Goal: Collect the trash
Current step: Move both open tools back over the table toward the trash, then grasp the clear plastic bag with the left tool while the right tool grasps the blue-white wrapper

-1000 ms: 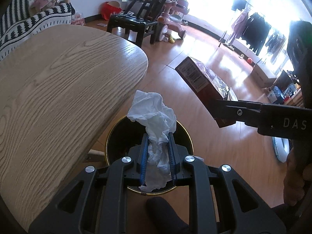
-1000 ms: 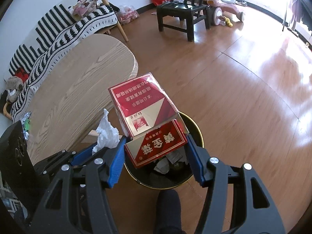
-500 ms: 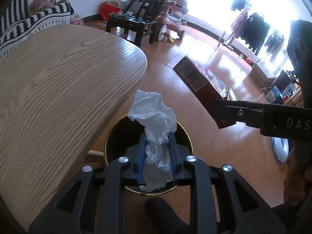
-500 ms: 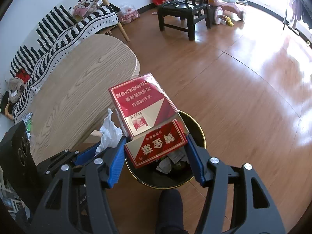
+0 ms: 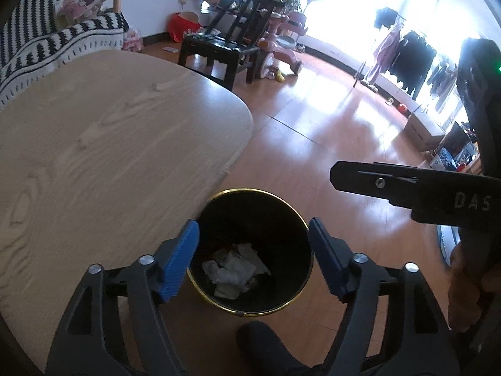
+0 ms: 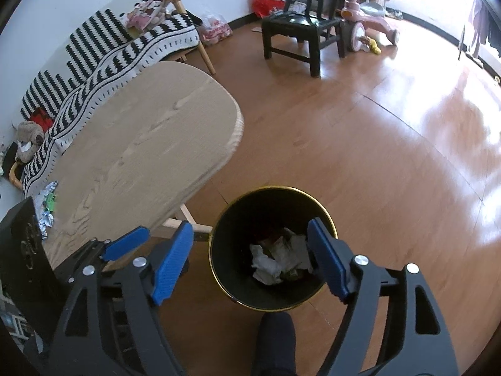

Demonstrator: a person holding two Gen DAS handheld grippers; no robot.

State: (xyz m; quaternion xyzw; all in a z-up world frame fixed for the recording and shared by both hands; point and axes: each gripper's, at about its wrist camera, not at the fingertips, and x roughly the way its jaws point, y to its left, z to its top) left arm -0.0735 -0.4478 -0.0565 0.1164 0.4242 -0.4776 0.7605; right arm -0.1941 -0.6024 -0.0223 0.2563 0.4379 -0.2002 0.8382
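Both grippers are hanging over the black bin, their jaws having just been opening, wide now with nothing between them. The left gripper and the right gripper should be lifting away straight, not knocking the gold rim. White crumpled tissue is lying inside the bin, at 6 o'clock from the table.

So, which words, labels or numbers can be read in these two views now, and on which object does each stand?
"DAS": pale letters on the right gripper's black finger, cut by the picture's edge.
Scraps in the bin: any print is too blurred to read.
Nothing else carries readable text.
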